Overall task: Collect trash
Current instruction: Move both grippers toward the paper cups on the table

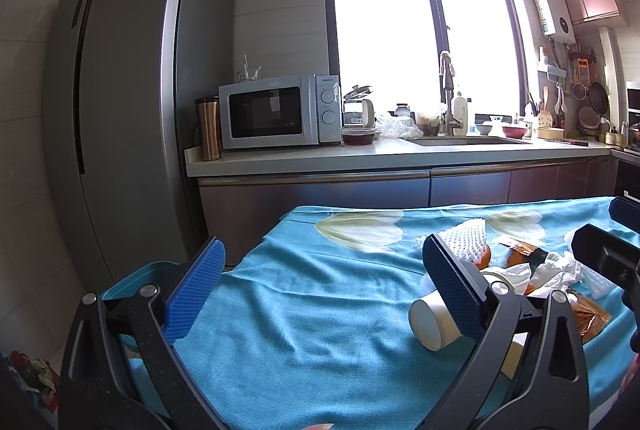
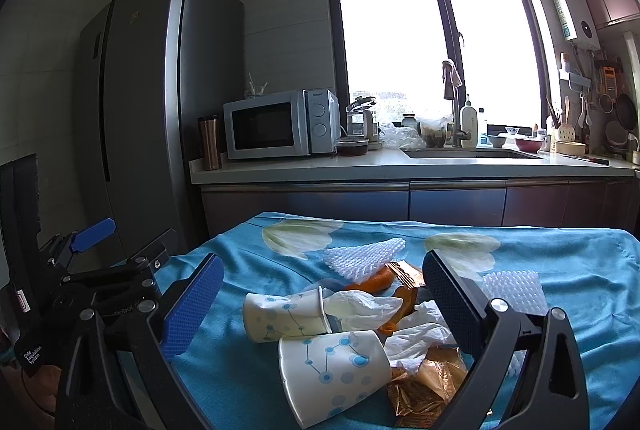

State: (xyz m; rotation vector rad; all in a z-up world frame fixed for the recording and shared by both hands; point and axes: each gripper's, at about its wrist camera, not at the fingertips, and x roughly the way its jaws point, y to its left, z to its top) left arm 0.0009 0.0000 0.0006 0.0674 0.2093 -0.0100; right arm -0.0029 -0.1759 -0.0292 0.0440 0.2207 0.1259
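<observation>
While both of your tools hang over the blue cloth (image 2: 248, 370), neither has anything in it: your right gripper (image 2: 320, 304) is spread wide with the litter pile sitting between and just beyond its fingers, and your left gripper (image 1: 320, 282) is equally released, with bare cloth ahead of it.

Off the inner edge of your left tool's right finger lies 1 paper cup (image 1: 430, 318) on its side. Ahead of your right tool lie 2 more: a dotted cup (image 2: 334, 370) nearest you and a crushed cup (image 2: 280, 316) just past it. Expect them to be light and thin-walled; they will likely buckle, so pinch across the rim or the flattened wall. Crumpled tissue (image 2: 416, 338) is soft and will compress to almost nothing, so bite deep. A crinkly gold wrapper (image 2: 424, 386) near your right finger looks slippery. Orange peel (image 2: 372, 282) and 2 pieces of white foam netting (image 2: 360, 256) lie farther out; netting should be springy and easy to snag.

A blue bin (image 1: 132, 280) shows at your left tool's left finger.

Readable writing: "Galanz" on the microwave (image 1: 280, 115), and "Data Acquisition System" on your left tool's body in the right view.
</observation>
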